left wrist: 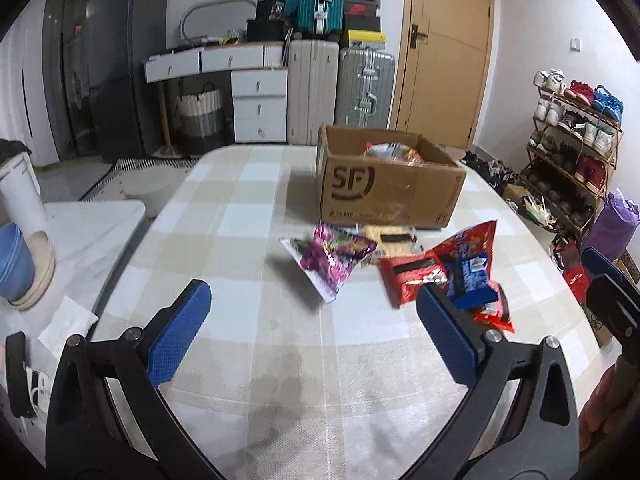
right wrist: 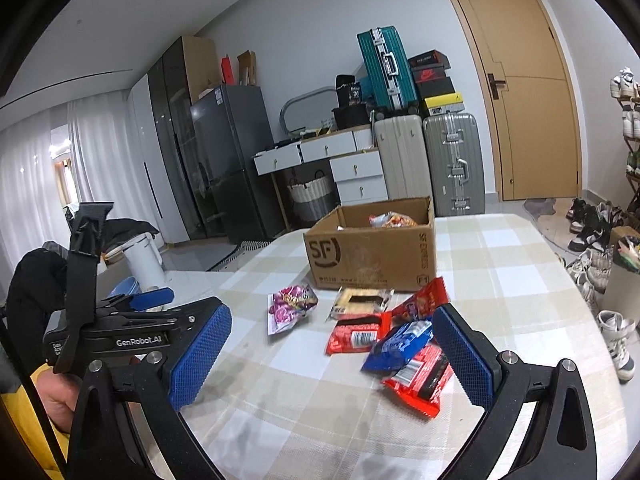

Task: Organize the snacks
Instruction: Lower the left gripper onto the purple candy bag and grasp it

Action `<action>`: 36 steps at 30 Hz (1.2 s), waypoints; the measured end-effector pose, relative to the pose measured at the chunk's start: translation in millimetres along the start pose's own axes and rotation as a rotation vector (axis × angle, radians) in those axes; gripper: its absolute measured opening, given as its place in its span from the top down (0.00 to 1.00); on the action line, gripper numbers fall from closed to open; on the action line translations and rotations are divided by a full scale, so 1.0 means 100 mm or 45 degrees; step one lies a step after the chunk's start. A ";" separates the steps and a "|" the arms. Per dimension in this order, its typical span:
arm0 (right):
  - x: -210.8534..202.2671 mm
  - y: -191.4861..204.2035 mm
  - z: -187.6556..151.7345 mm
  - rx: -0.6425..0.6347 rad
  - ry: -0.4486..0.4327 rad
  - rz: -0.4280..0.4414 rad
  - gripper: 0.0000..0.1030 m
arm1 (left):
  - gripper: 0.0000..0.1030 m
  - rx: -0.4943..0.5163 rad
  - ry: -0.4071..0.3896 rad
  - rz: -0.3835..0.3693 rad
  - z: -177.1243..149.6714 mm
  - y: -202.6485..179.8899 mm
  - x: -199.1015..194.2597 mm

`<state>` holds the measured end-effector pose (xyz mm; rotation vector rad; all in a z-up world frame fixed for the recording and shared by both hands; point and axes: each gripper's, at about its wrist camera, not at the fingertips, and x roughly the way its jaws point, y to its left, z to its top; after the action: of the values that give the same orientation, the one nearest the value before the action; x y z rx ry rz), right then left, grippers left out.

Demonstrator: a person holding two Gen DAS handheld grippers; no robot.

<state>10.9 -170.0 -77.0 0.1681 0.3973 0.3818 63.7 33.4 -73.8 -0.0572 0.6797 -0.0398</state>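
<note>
The lower two thirds of both views are filled by a checked tabletop (left wrist: 248, 216) (right wrist: 500, 280), covered in a beige and white cloth. An open cardboard box (left wrist: 390, 184) (right wrist: 372, 252) marked SF is set on it, just above the middle of the left wrist view and at the centre of the right wrist view, and a few wrapped snacks are seen inside it. Nearer the cameras, in front of the box, loose snack packets are spread on the cloth. A purple packet (left wrist: 334, 256) (right wrist: 290, 306) is placed apart at the left of the group, blurred in the left wrist view. A pale cracker packet (left wrist: 394, 238) (right wrist: 360, 300) is laid just in front of the box wall. Red packets (left wrist: 412, 276) (right wrist: 354, 334) are bunched at the right, and a blue packet (left wrist: 472, 280) (right wrist: 398, 344) is rested on top of them. The left gripper (left wrist: 314, 332) is held low over the near part of the tabletop, its blue-padded fingers (left wrist: 180, 336) spread wide apart with nothing between them; the same gripper is seen from the side at the left edge of the right wrist view. The right gripper (right wrist: 332, 354) is likewise held with its fingers (right wrist: 200, 354) wide apart and nothing gripped, the blue and red packets being framed just inside its right-hand pad.
</note>
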 end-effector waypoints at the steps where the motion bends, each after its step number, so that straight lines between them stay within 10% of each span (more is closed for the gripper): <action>1: 0.03 -0.01 -0.02 -0.001 0.008 0.003 0.01 | 0.01 -0.004 0.009 0.001 -0.01 0.01 0.05; 27: 0.72 -0.53 -0.07 0.136 0.139 0.003 0.01 | 0.01 -0.160 0.288 -0.114 0.22 0.24 1.88; 36: 0.93 -0.64 -0.08 0.169 0.193 0.021 0.01 | 0.30 -0.238 0.289 -0.231 0.16 0.33 2.11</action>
<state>107.4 -191.1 -131.1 0.2731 0.5716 0.3856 238.3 55.8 -195.4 -0.2980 0.9029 -0.1587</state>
